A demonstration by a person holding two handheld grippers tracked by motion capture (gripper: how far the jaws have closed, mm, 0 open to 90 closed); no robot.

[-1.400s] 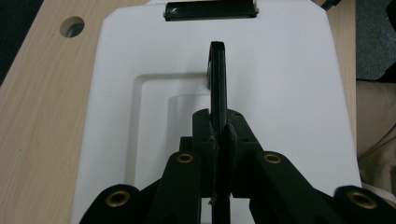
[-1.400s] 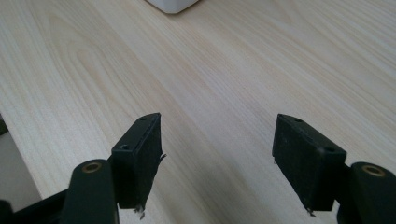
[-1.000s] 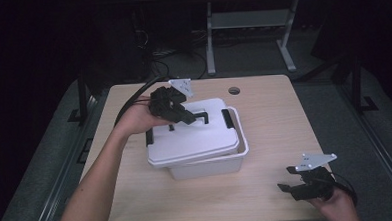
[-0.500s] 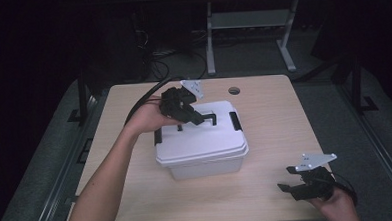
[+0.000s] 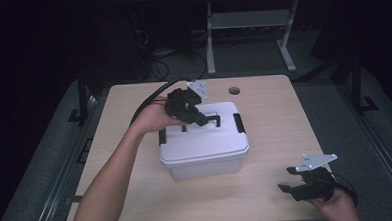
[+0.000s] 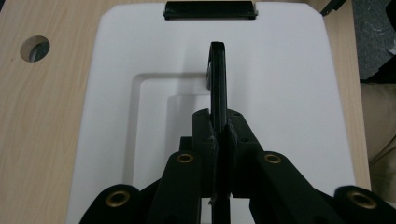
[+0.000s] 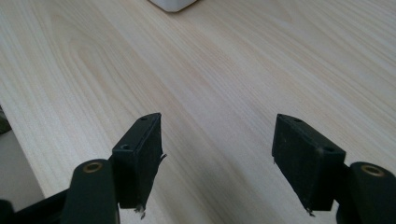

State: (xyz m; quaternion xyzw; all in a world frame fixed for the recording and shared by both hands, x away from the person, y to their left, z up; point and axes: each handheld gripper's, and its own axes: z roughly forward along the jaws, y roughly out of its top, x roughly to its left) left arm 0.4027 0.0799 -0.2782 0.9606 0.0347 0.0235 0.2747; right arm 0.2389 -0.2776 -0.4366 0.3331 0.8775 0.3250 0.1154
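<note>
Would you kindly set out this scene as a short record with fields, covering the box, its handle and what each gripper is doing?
surface: wooden table with a round hole near its far edge
main object: white lidded box, black latches at its ends
handle: black handle raised upright on the lid
left gripper: left gripper shut on the handle, above the lid's recess
right gripper: right gripper open, over bare table at the near right corner, apart from the box

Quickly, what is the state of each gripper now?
Left gripper: closed on the black handle of the white box.
Right gripper: open, holding nothing.
</note>
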